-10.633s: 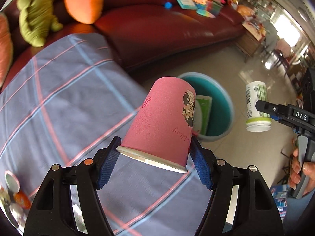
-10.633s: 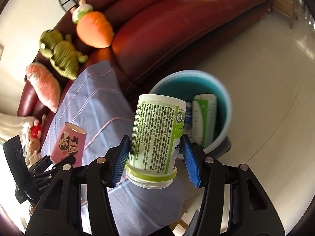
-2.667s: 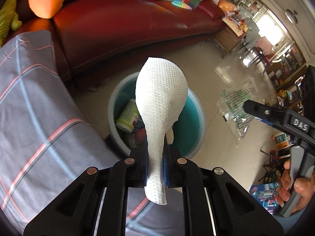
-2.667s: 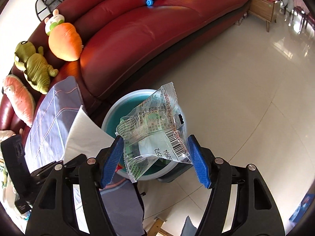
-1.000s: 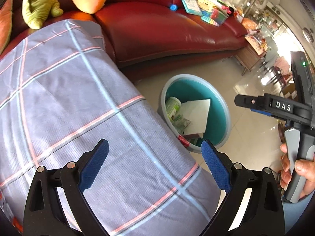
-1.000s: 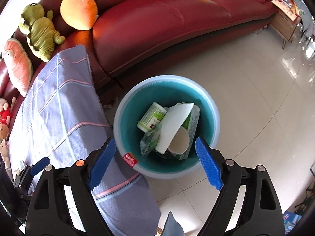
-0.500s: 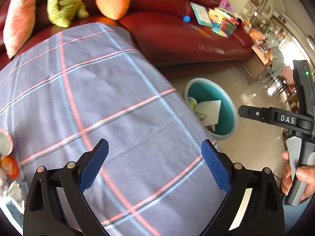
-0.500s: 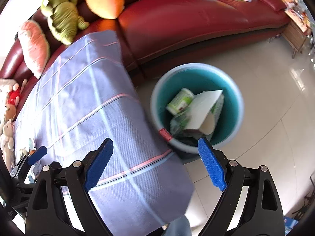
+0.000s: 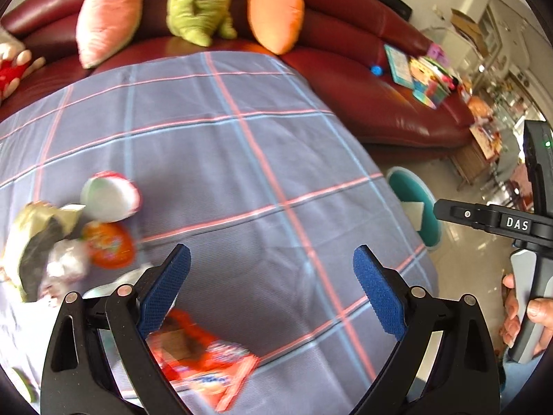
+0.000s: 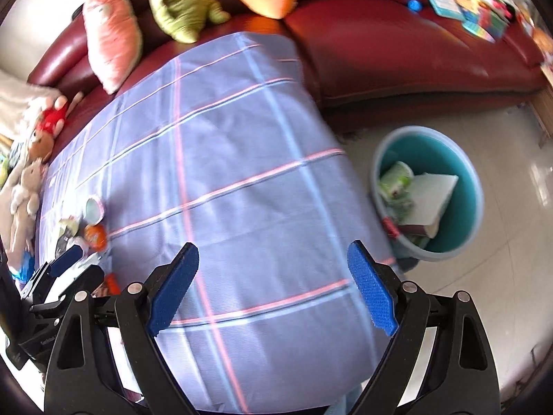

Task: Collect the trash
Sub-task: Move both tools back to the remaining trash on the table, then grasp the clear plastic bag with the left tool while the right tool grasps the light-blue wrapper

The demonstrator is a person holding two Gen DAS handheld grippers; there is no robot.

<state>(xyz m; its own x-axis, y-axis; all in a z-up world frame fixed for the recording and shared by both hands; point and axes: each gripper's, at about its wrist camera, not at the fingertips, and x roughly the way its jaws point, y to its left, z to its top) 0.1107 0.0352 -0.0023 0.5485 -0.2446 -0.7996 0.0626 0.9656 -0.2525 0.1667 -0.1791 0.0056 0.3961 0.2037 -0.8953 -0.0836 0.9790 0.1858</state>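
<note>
My left gripper [image 9: 271,287] is open and empty above the plaid-covered table [image 9: 242,159]. Just below its left finger lies an orange snack wrapper [image 9: 204,356]. Further left sit a white cup with a red rim [image 9: 109,196], a round orange packet [image 9: 110,245] and crumpled wrappers [image 9: 41,252]. My right gripper [image 10: 273,283] is open and empty over the table's near edge. The teal bin [image 10: 463,186] stands on the floor to the right, holding a white paper sheet [image 10: 430,200] and a green bottle [image 10: 395,176]. The same litter pile [image 10: 86,231] shows small at the left in the right wrist view.
A dark red sofa [image 9: 373,97] runs behind the table, with a pink [image 9: 107,14], a green [image 9: 197,3] and an orange [image 9: 276,17] plush cushion and books [image 9: 425,76] on it. A hand [image 9: 525,314] holds the right gripper's handle at the right edge. Tiled floor [image 10: 501,276] surrounds the bin.
Both grippers swung left, away from the bin and over the table. The bin slid to the right in both views, and the litter pile came into sight at the left.
</note>
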